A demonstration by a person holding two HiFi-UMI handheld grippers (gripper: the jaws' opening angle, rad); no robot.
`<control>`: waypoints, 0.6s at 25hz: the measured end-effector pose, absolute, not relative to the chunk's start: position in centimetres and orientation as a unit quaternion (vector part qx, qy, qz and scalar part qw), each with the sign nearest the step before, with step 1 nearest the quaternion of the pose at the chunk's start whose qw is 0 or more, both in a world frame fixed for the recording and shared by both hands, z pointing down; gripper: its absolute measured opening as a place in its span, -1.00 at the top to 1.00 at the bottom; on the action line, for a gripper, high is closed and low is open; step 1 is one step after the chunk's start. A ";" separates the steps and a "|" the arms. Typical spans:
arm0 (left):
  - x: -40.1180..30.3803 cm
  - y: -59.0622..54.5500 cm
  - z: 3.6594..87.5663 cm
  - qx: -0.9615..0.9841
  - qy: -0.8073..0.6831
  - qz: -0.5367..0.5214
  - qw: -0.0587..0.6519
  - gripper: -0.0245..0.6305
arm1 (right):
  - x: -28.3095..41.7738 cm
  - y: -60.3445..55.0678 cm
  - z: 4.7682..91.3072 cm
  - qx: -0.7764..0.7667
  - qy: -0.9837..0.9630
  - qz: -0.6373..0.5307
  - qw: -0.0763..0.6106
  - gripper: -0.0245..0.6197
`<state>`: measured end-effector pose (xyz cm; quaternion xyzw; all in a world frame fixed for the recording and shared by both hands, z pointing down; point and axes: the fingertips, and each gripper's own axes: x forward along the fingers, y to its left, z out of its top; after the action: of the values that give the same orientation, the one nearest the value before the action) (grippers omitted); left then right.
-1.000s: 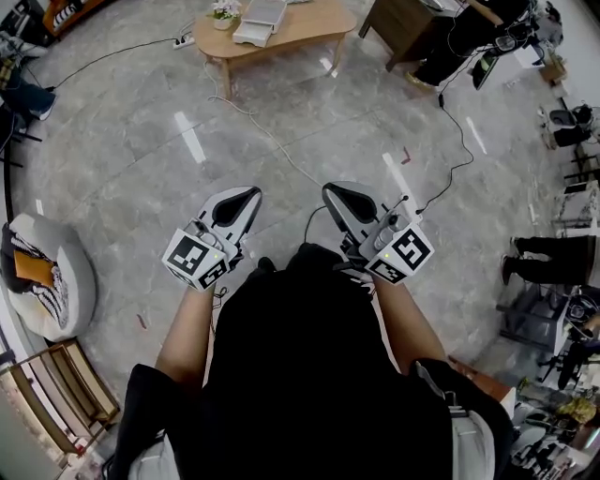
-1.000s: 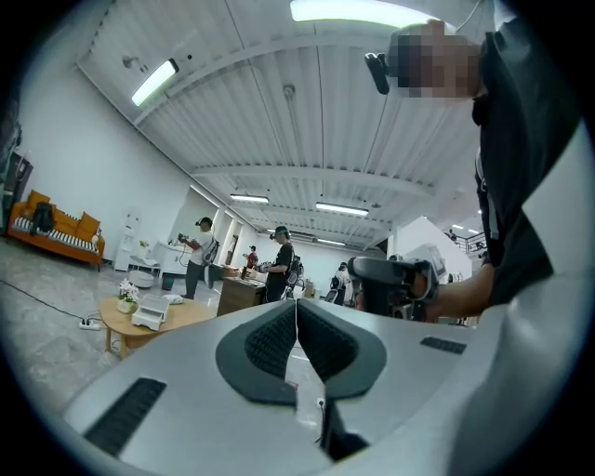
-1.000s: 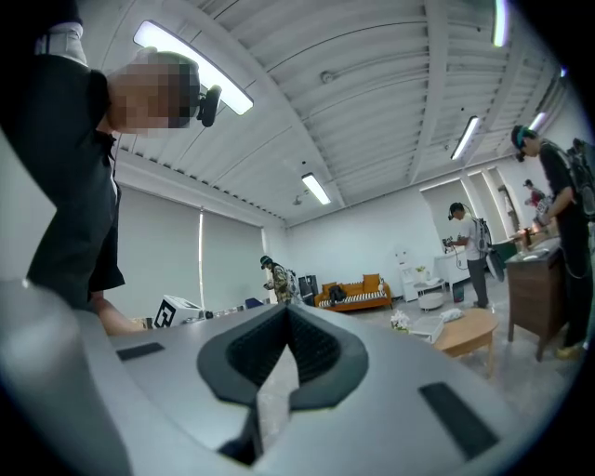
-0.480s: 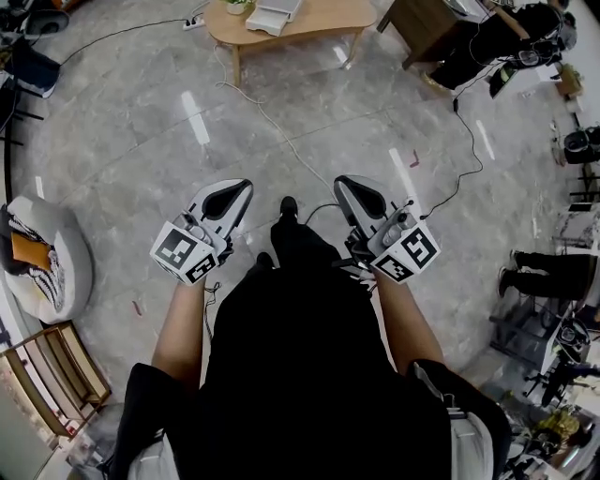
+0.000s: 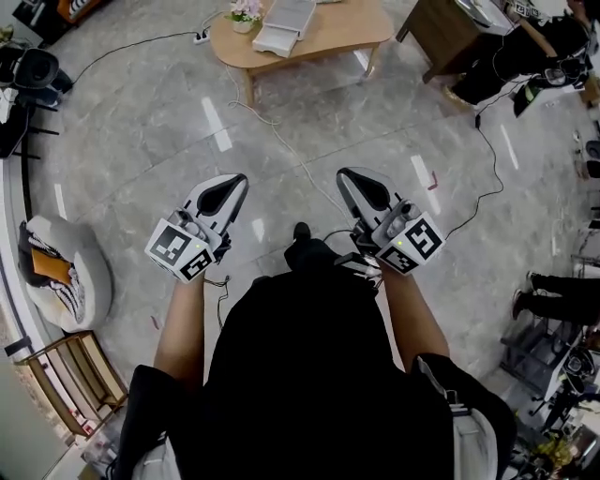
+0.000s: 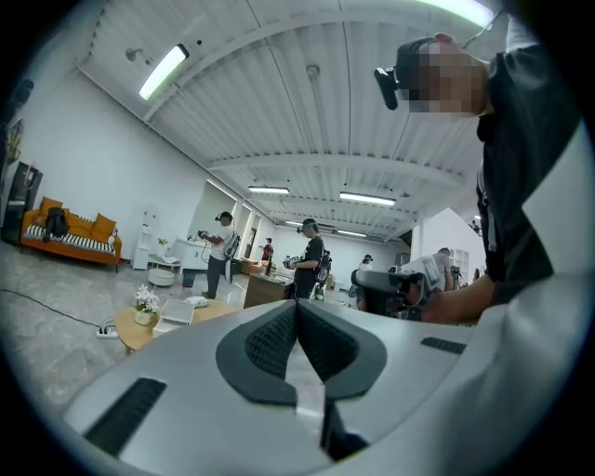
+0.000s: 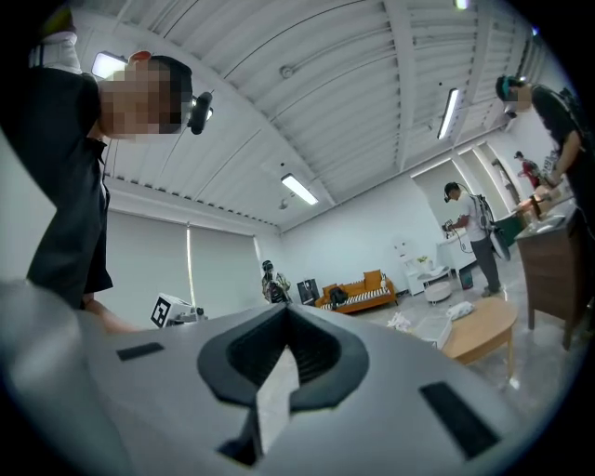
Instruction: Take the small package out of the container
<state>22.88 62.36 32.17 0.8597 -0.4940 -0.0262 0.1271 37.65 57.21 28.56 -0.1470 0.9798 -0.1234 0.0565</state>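
The left gripper (image 5: 231, 184) is closed, its pads together on nothing. Far ahead on the table (image 5: 347, 28) sits one white container (image 5: 286, 21). The package presumably lies inside it, but it cannot be made out from here. The right gripper (image 5: 354, 178) is likewise closed and empty. A small package should be light and perhaps crushable, so a gentle pinch across its narrow sides seems wise. Count: two grippers, one table, one container, no package visible.
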 end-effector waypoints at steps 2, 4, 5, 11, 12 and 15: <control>22.5 59.0 31.4 0.860 -0.496 -0.023 0.122 0.87 | 37.3 53.8 28.5 -0.142 0.980 -0.125 0.056 0.89; 21.9 56.2 30.9 0.858 -0.500 -0.020 0.120 0.87 | 36.5 50.9 28.5 -0.131 0.982 -0.126 0.054 0.89; 21.7 55.4 30.7 0.856 -0.502 -0.018 0.120 0.87 | 36.2 49.9 28.5 -0.126 0.982 -0.127 0.055 0.89; 20.1 52.1 29.9 0.846 -0.521 -0.025 0.115 0.87 | 34.5 45.6 28.6 -0.103 0.984 -0.132 0.060 0.89; 19.6 51.4 30.1 0.843 -0.524 -0.027 0.119 0.87 | 33.9 44.8 28.7 -0.100 0.984 -0.134 0.060 0.89; 17.8 49.8 30.9 0.836 -0.531 -0.031 0.132 0.87 | 32.0 42.7 29.0 -0.092 0.984 -0.141 0.059 0.89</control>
<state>17.83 49.80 30.86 0.8364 -0.5311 -0.0312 0.1318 32.00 42.71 29.04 -0.0923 0.9839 -0.1414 0.0587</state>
